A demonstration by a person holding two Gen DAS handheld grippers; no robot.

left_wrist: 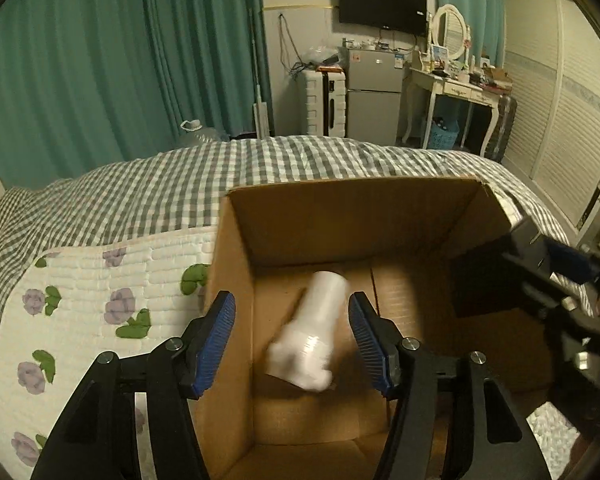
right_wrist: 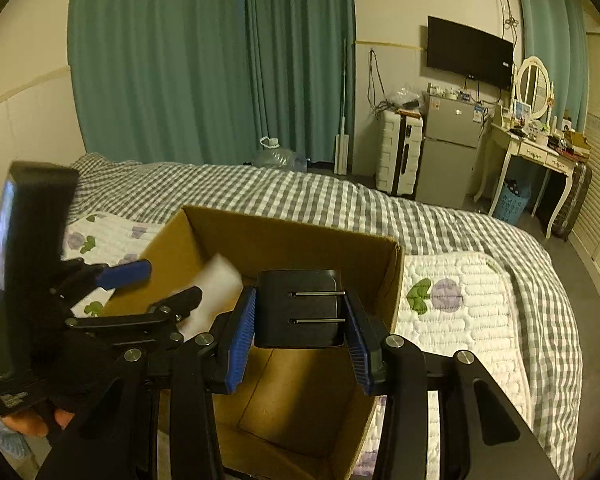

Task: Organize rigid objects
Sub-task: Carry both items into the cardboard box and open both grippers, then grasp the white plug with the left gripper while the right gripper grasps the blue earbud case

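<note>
From the left wrist view, the left tool (left_wrist: 292, 340) hangs over an open cardboard box (left_wrist: 340, 208) that sits on a bed (left_wrist: 140, 196) covered in grey-and-white check, with a white quilt printed with purple flowers (left_wrist: 80, 304) at the near left edge. Its blue pads (left_wrist: 216, 340) stand wide apart, touching nothing; a white bottle (left_wrist: 308, 336), blurred, lies between them but clear of both, inside the box near its left wall, its cap end toward the camera. The right tool (left_wrist: 560, 276) shows as a dark shape over the box's right side. From the right wrist view, the right tool (right_wrist: 300, 324) is clamped on a black rectangular object (right_wrist: 300, 308) with two thin metal bars across its face, both pads pressed to its sides, held above the box (right_wrist: 284, 232) opening. The left tool (right_wrist: 140, 284) appears at the left with its jaws spread, the white bottle (right_wrist: 216, 292) showing behind them inside the box, near its far left corner.
</note>
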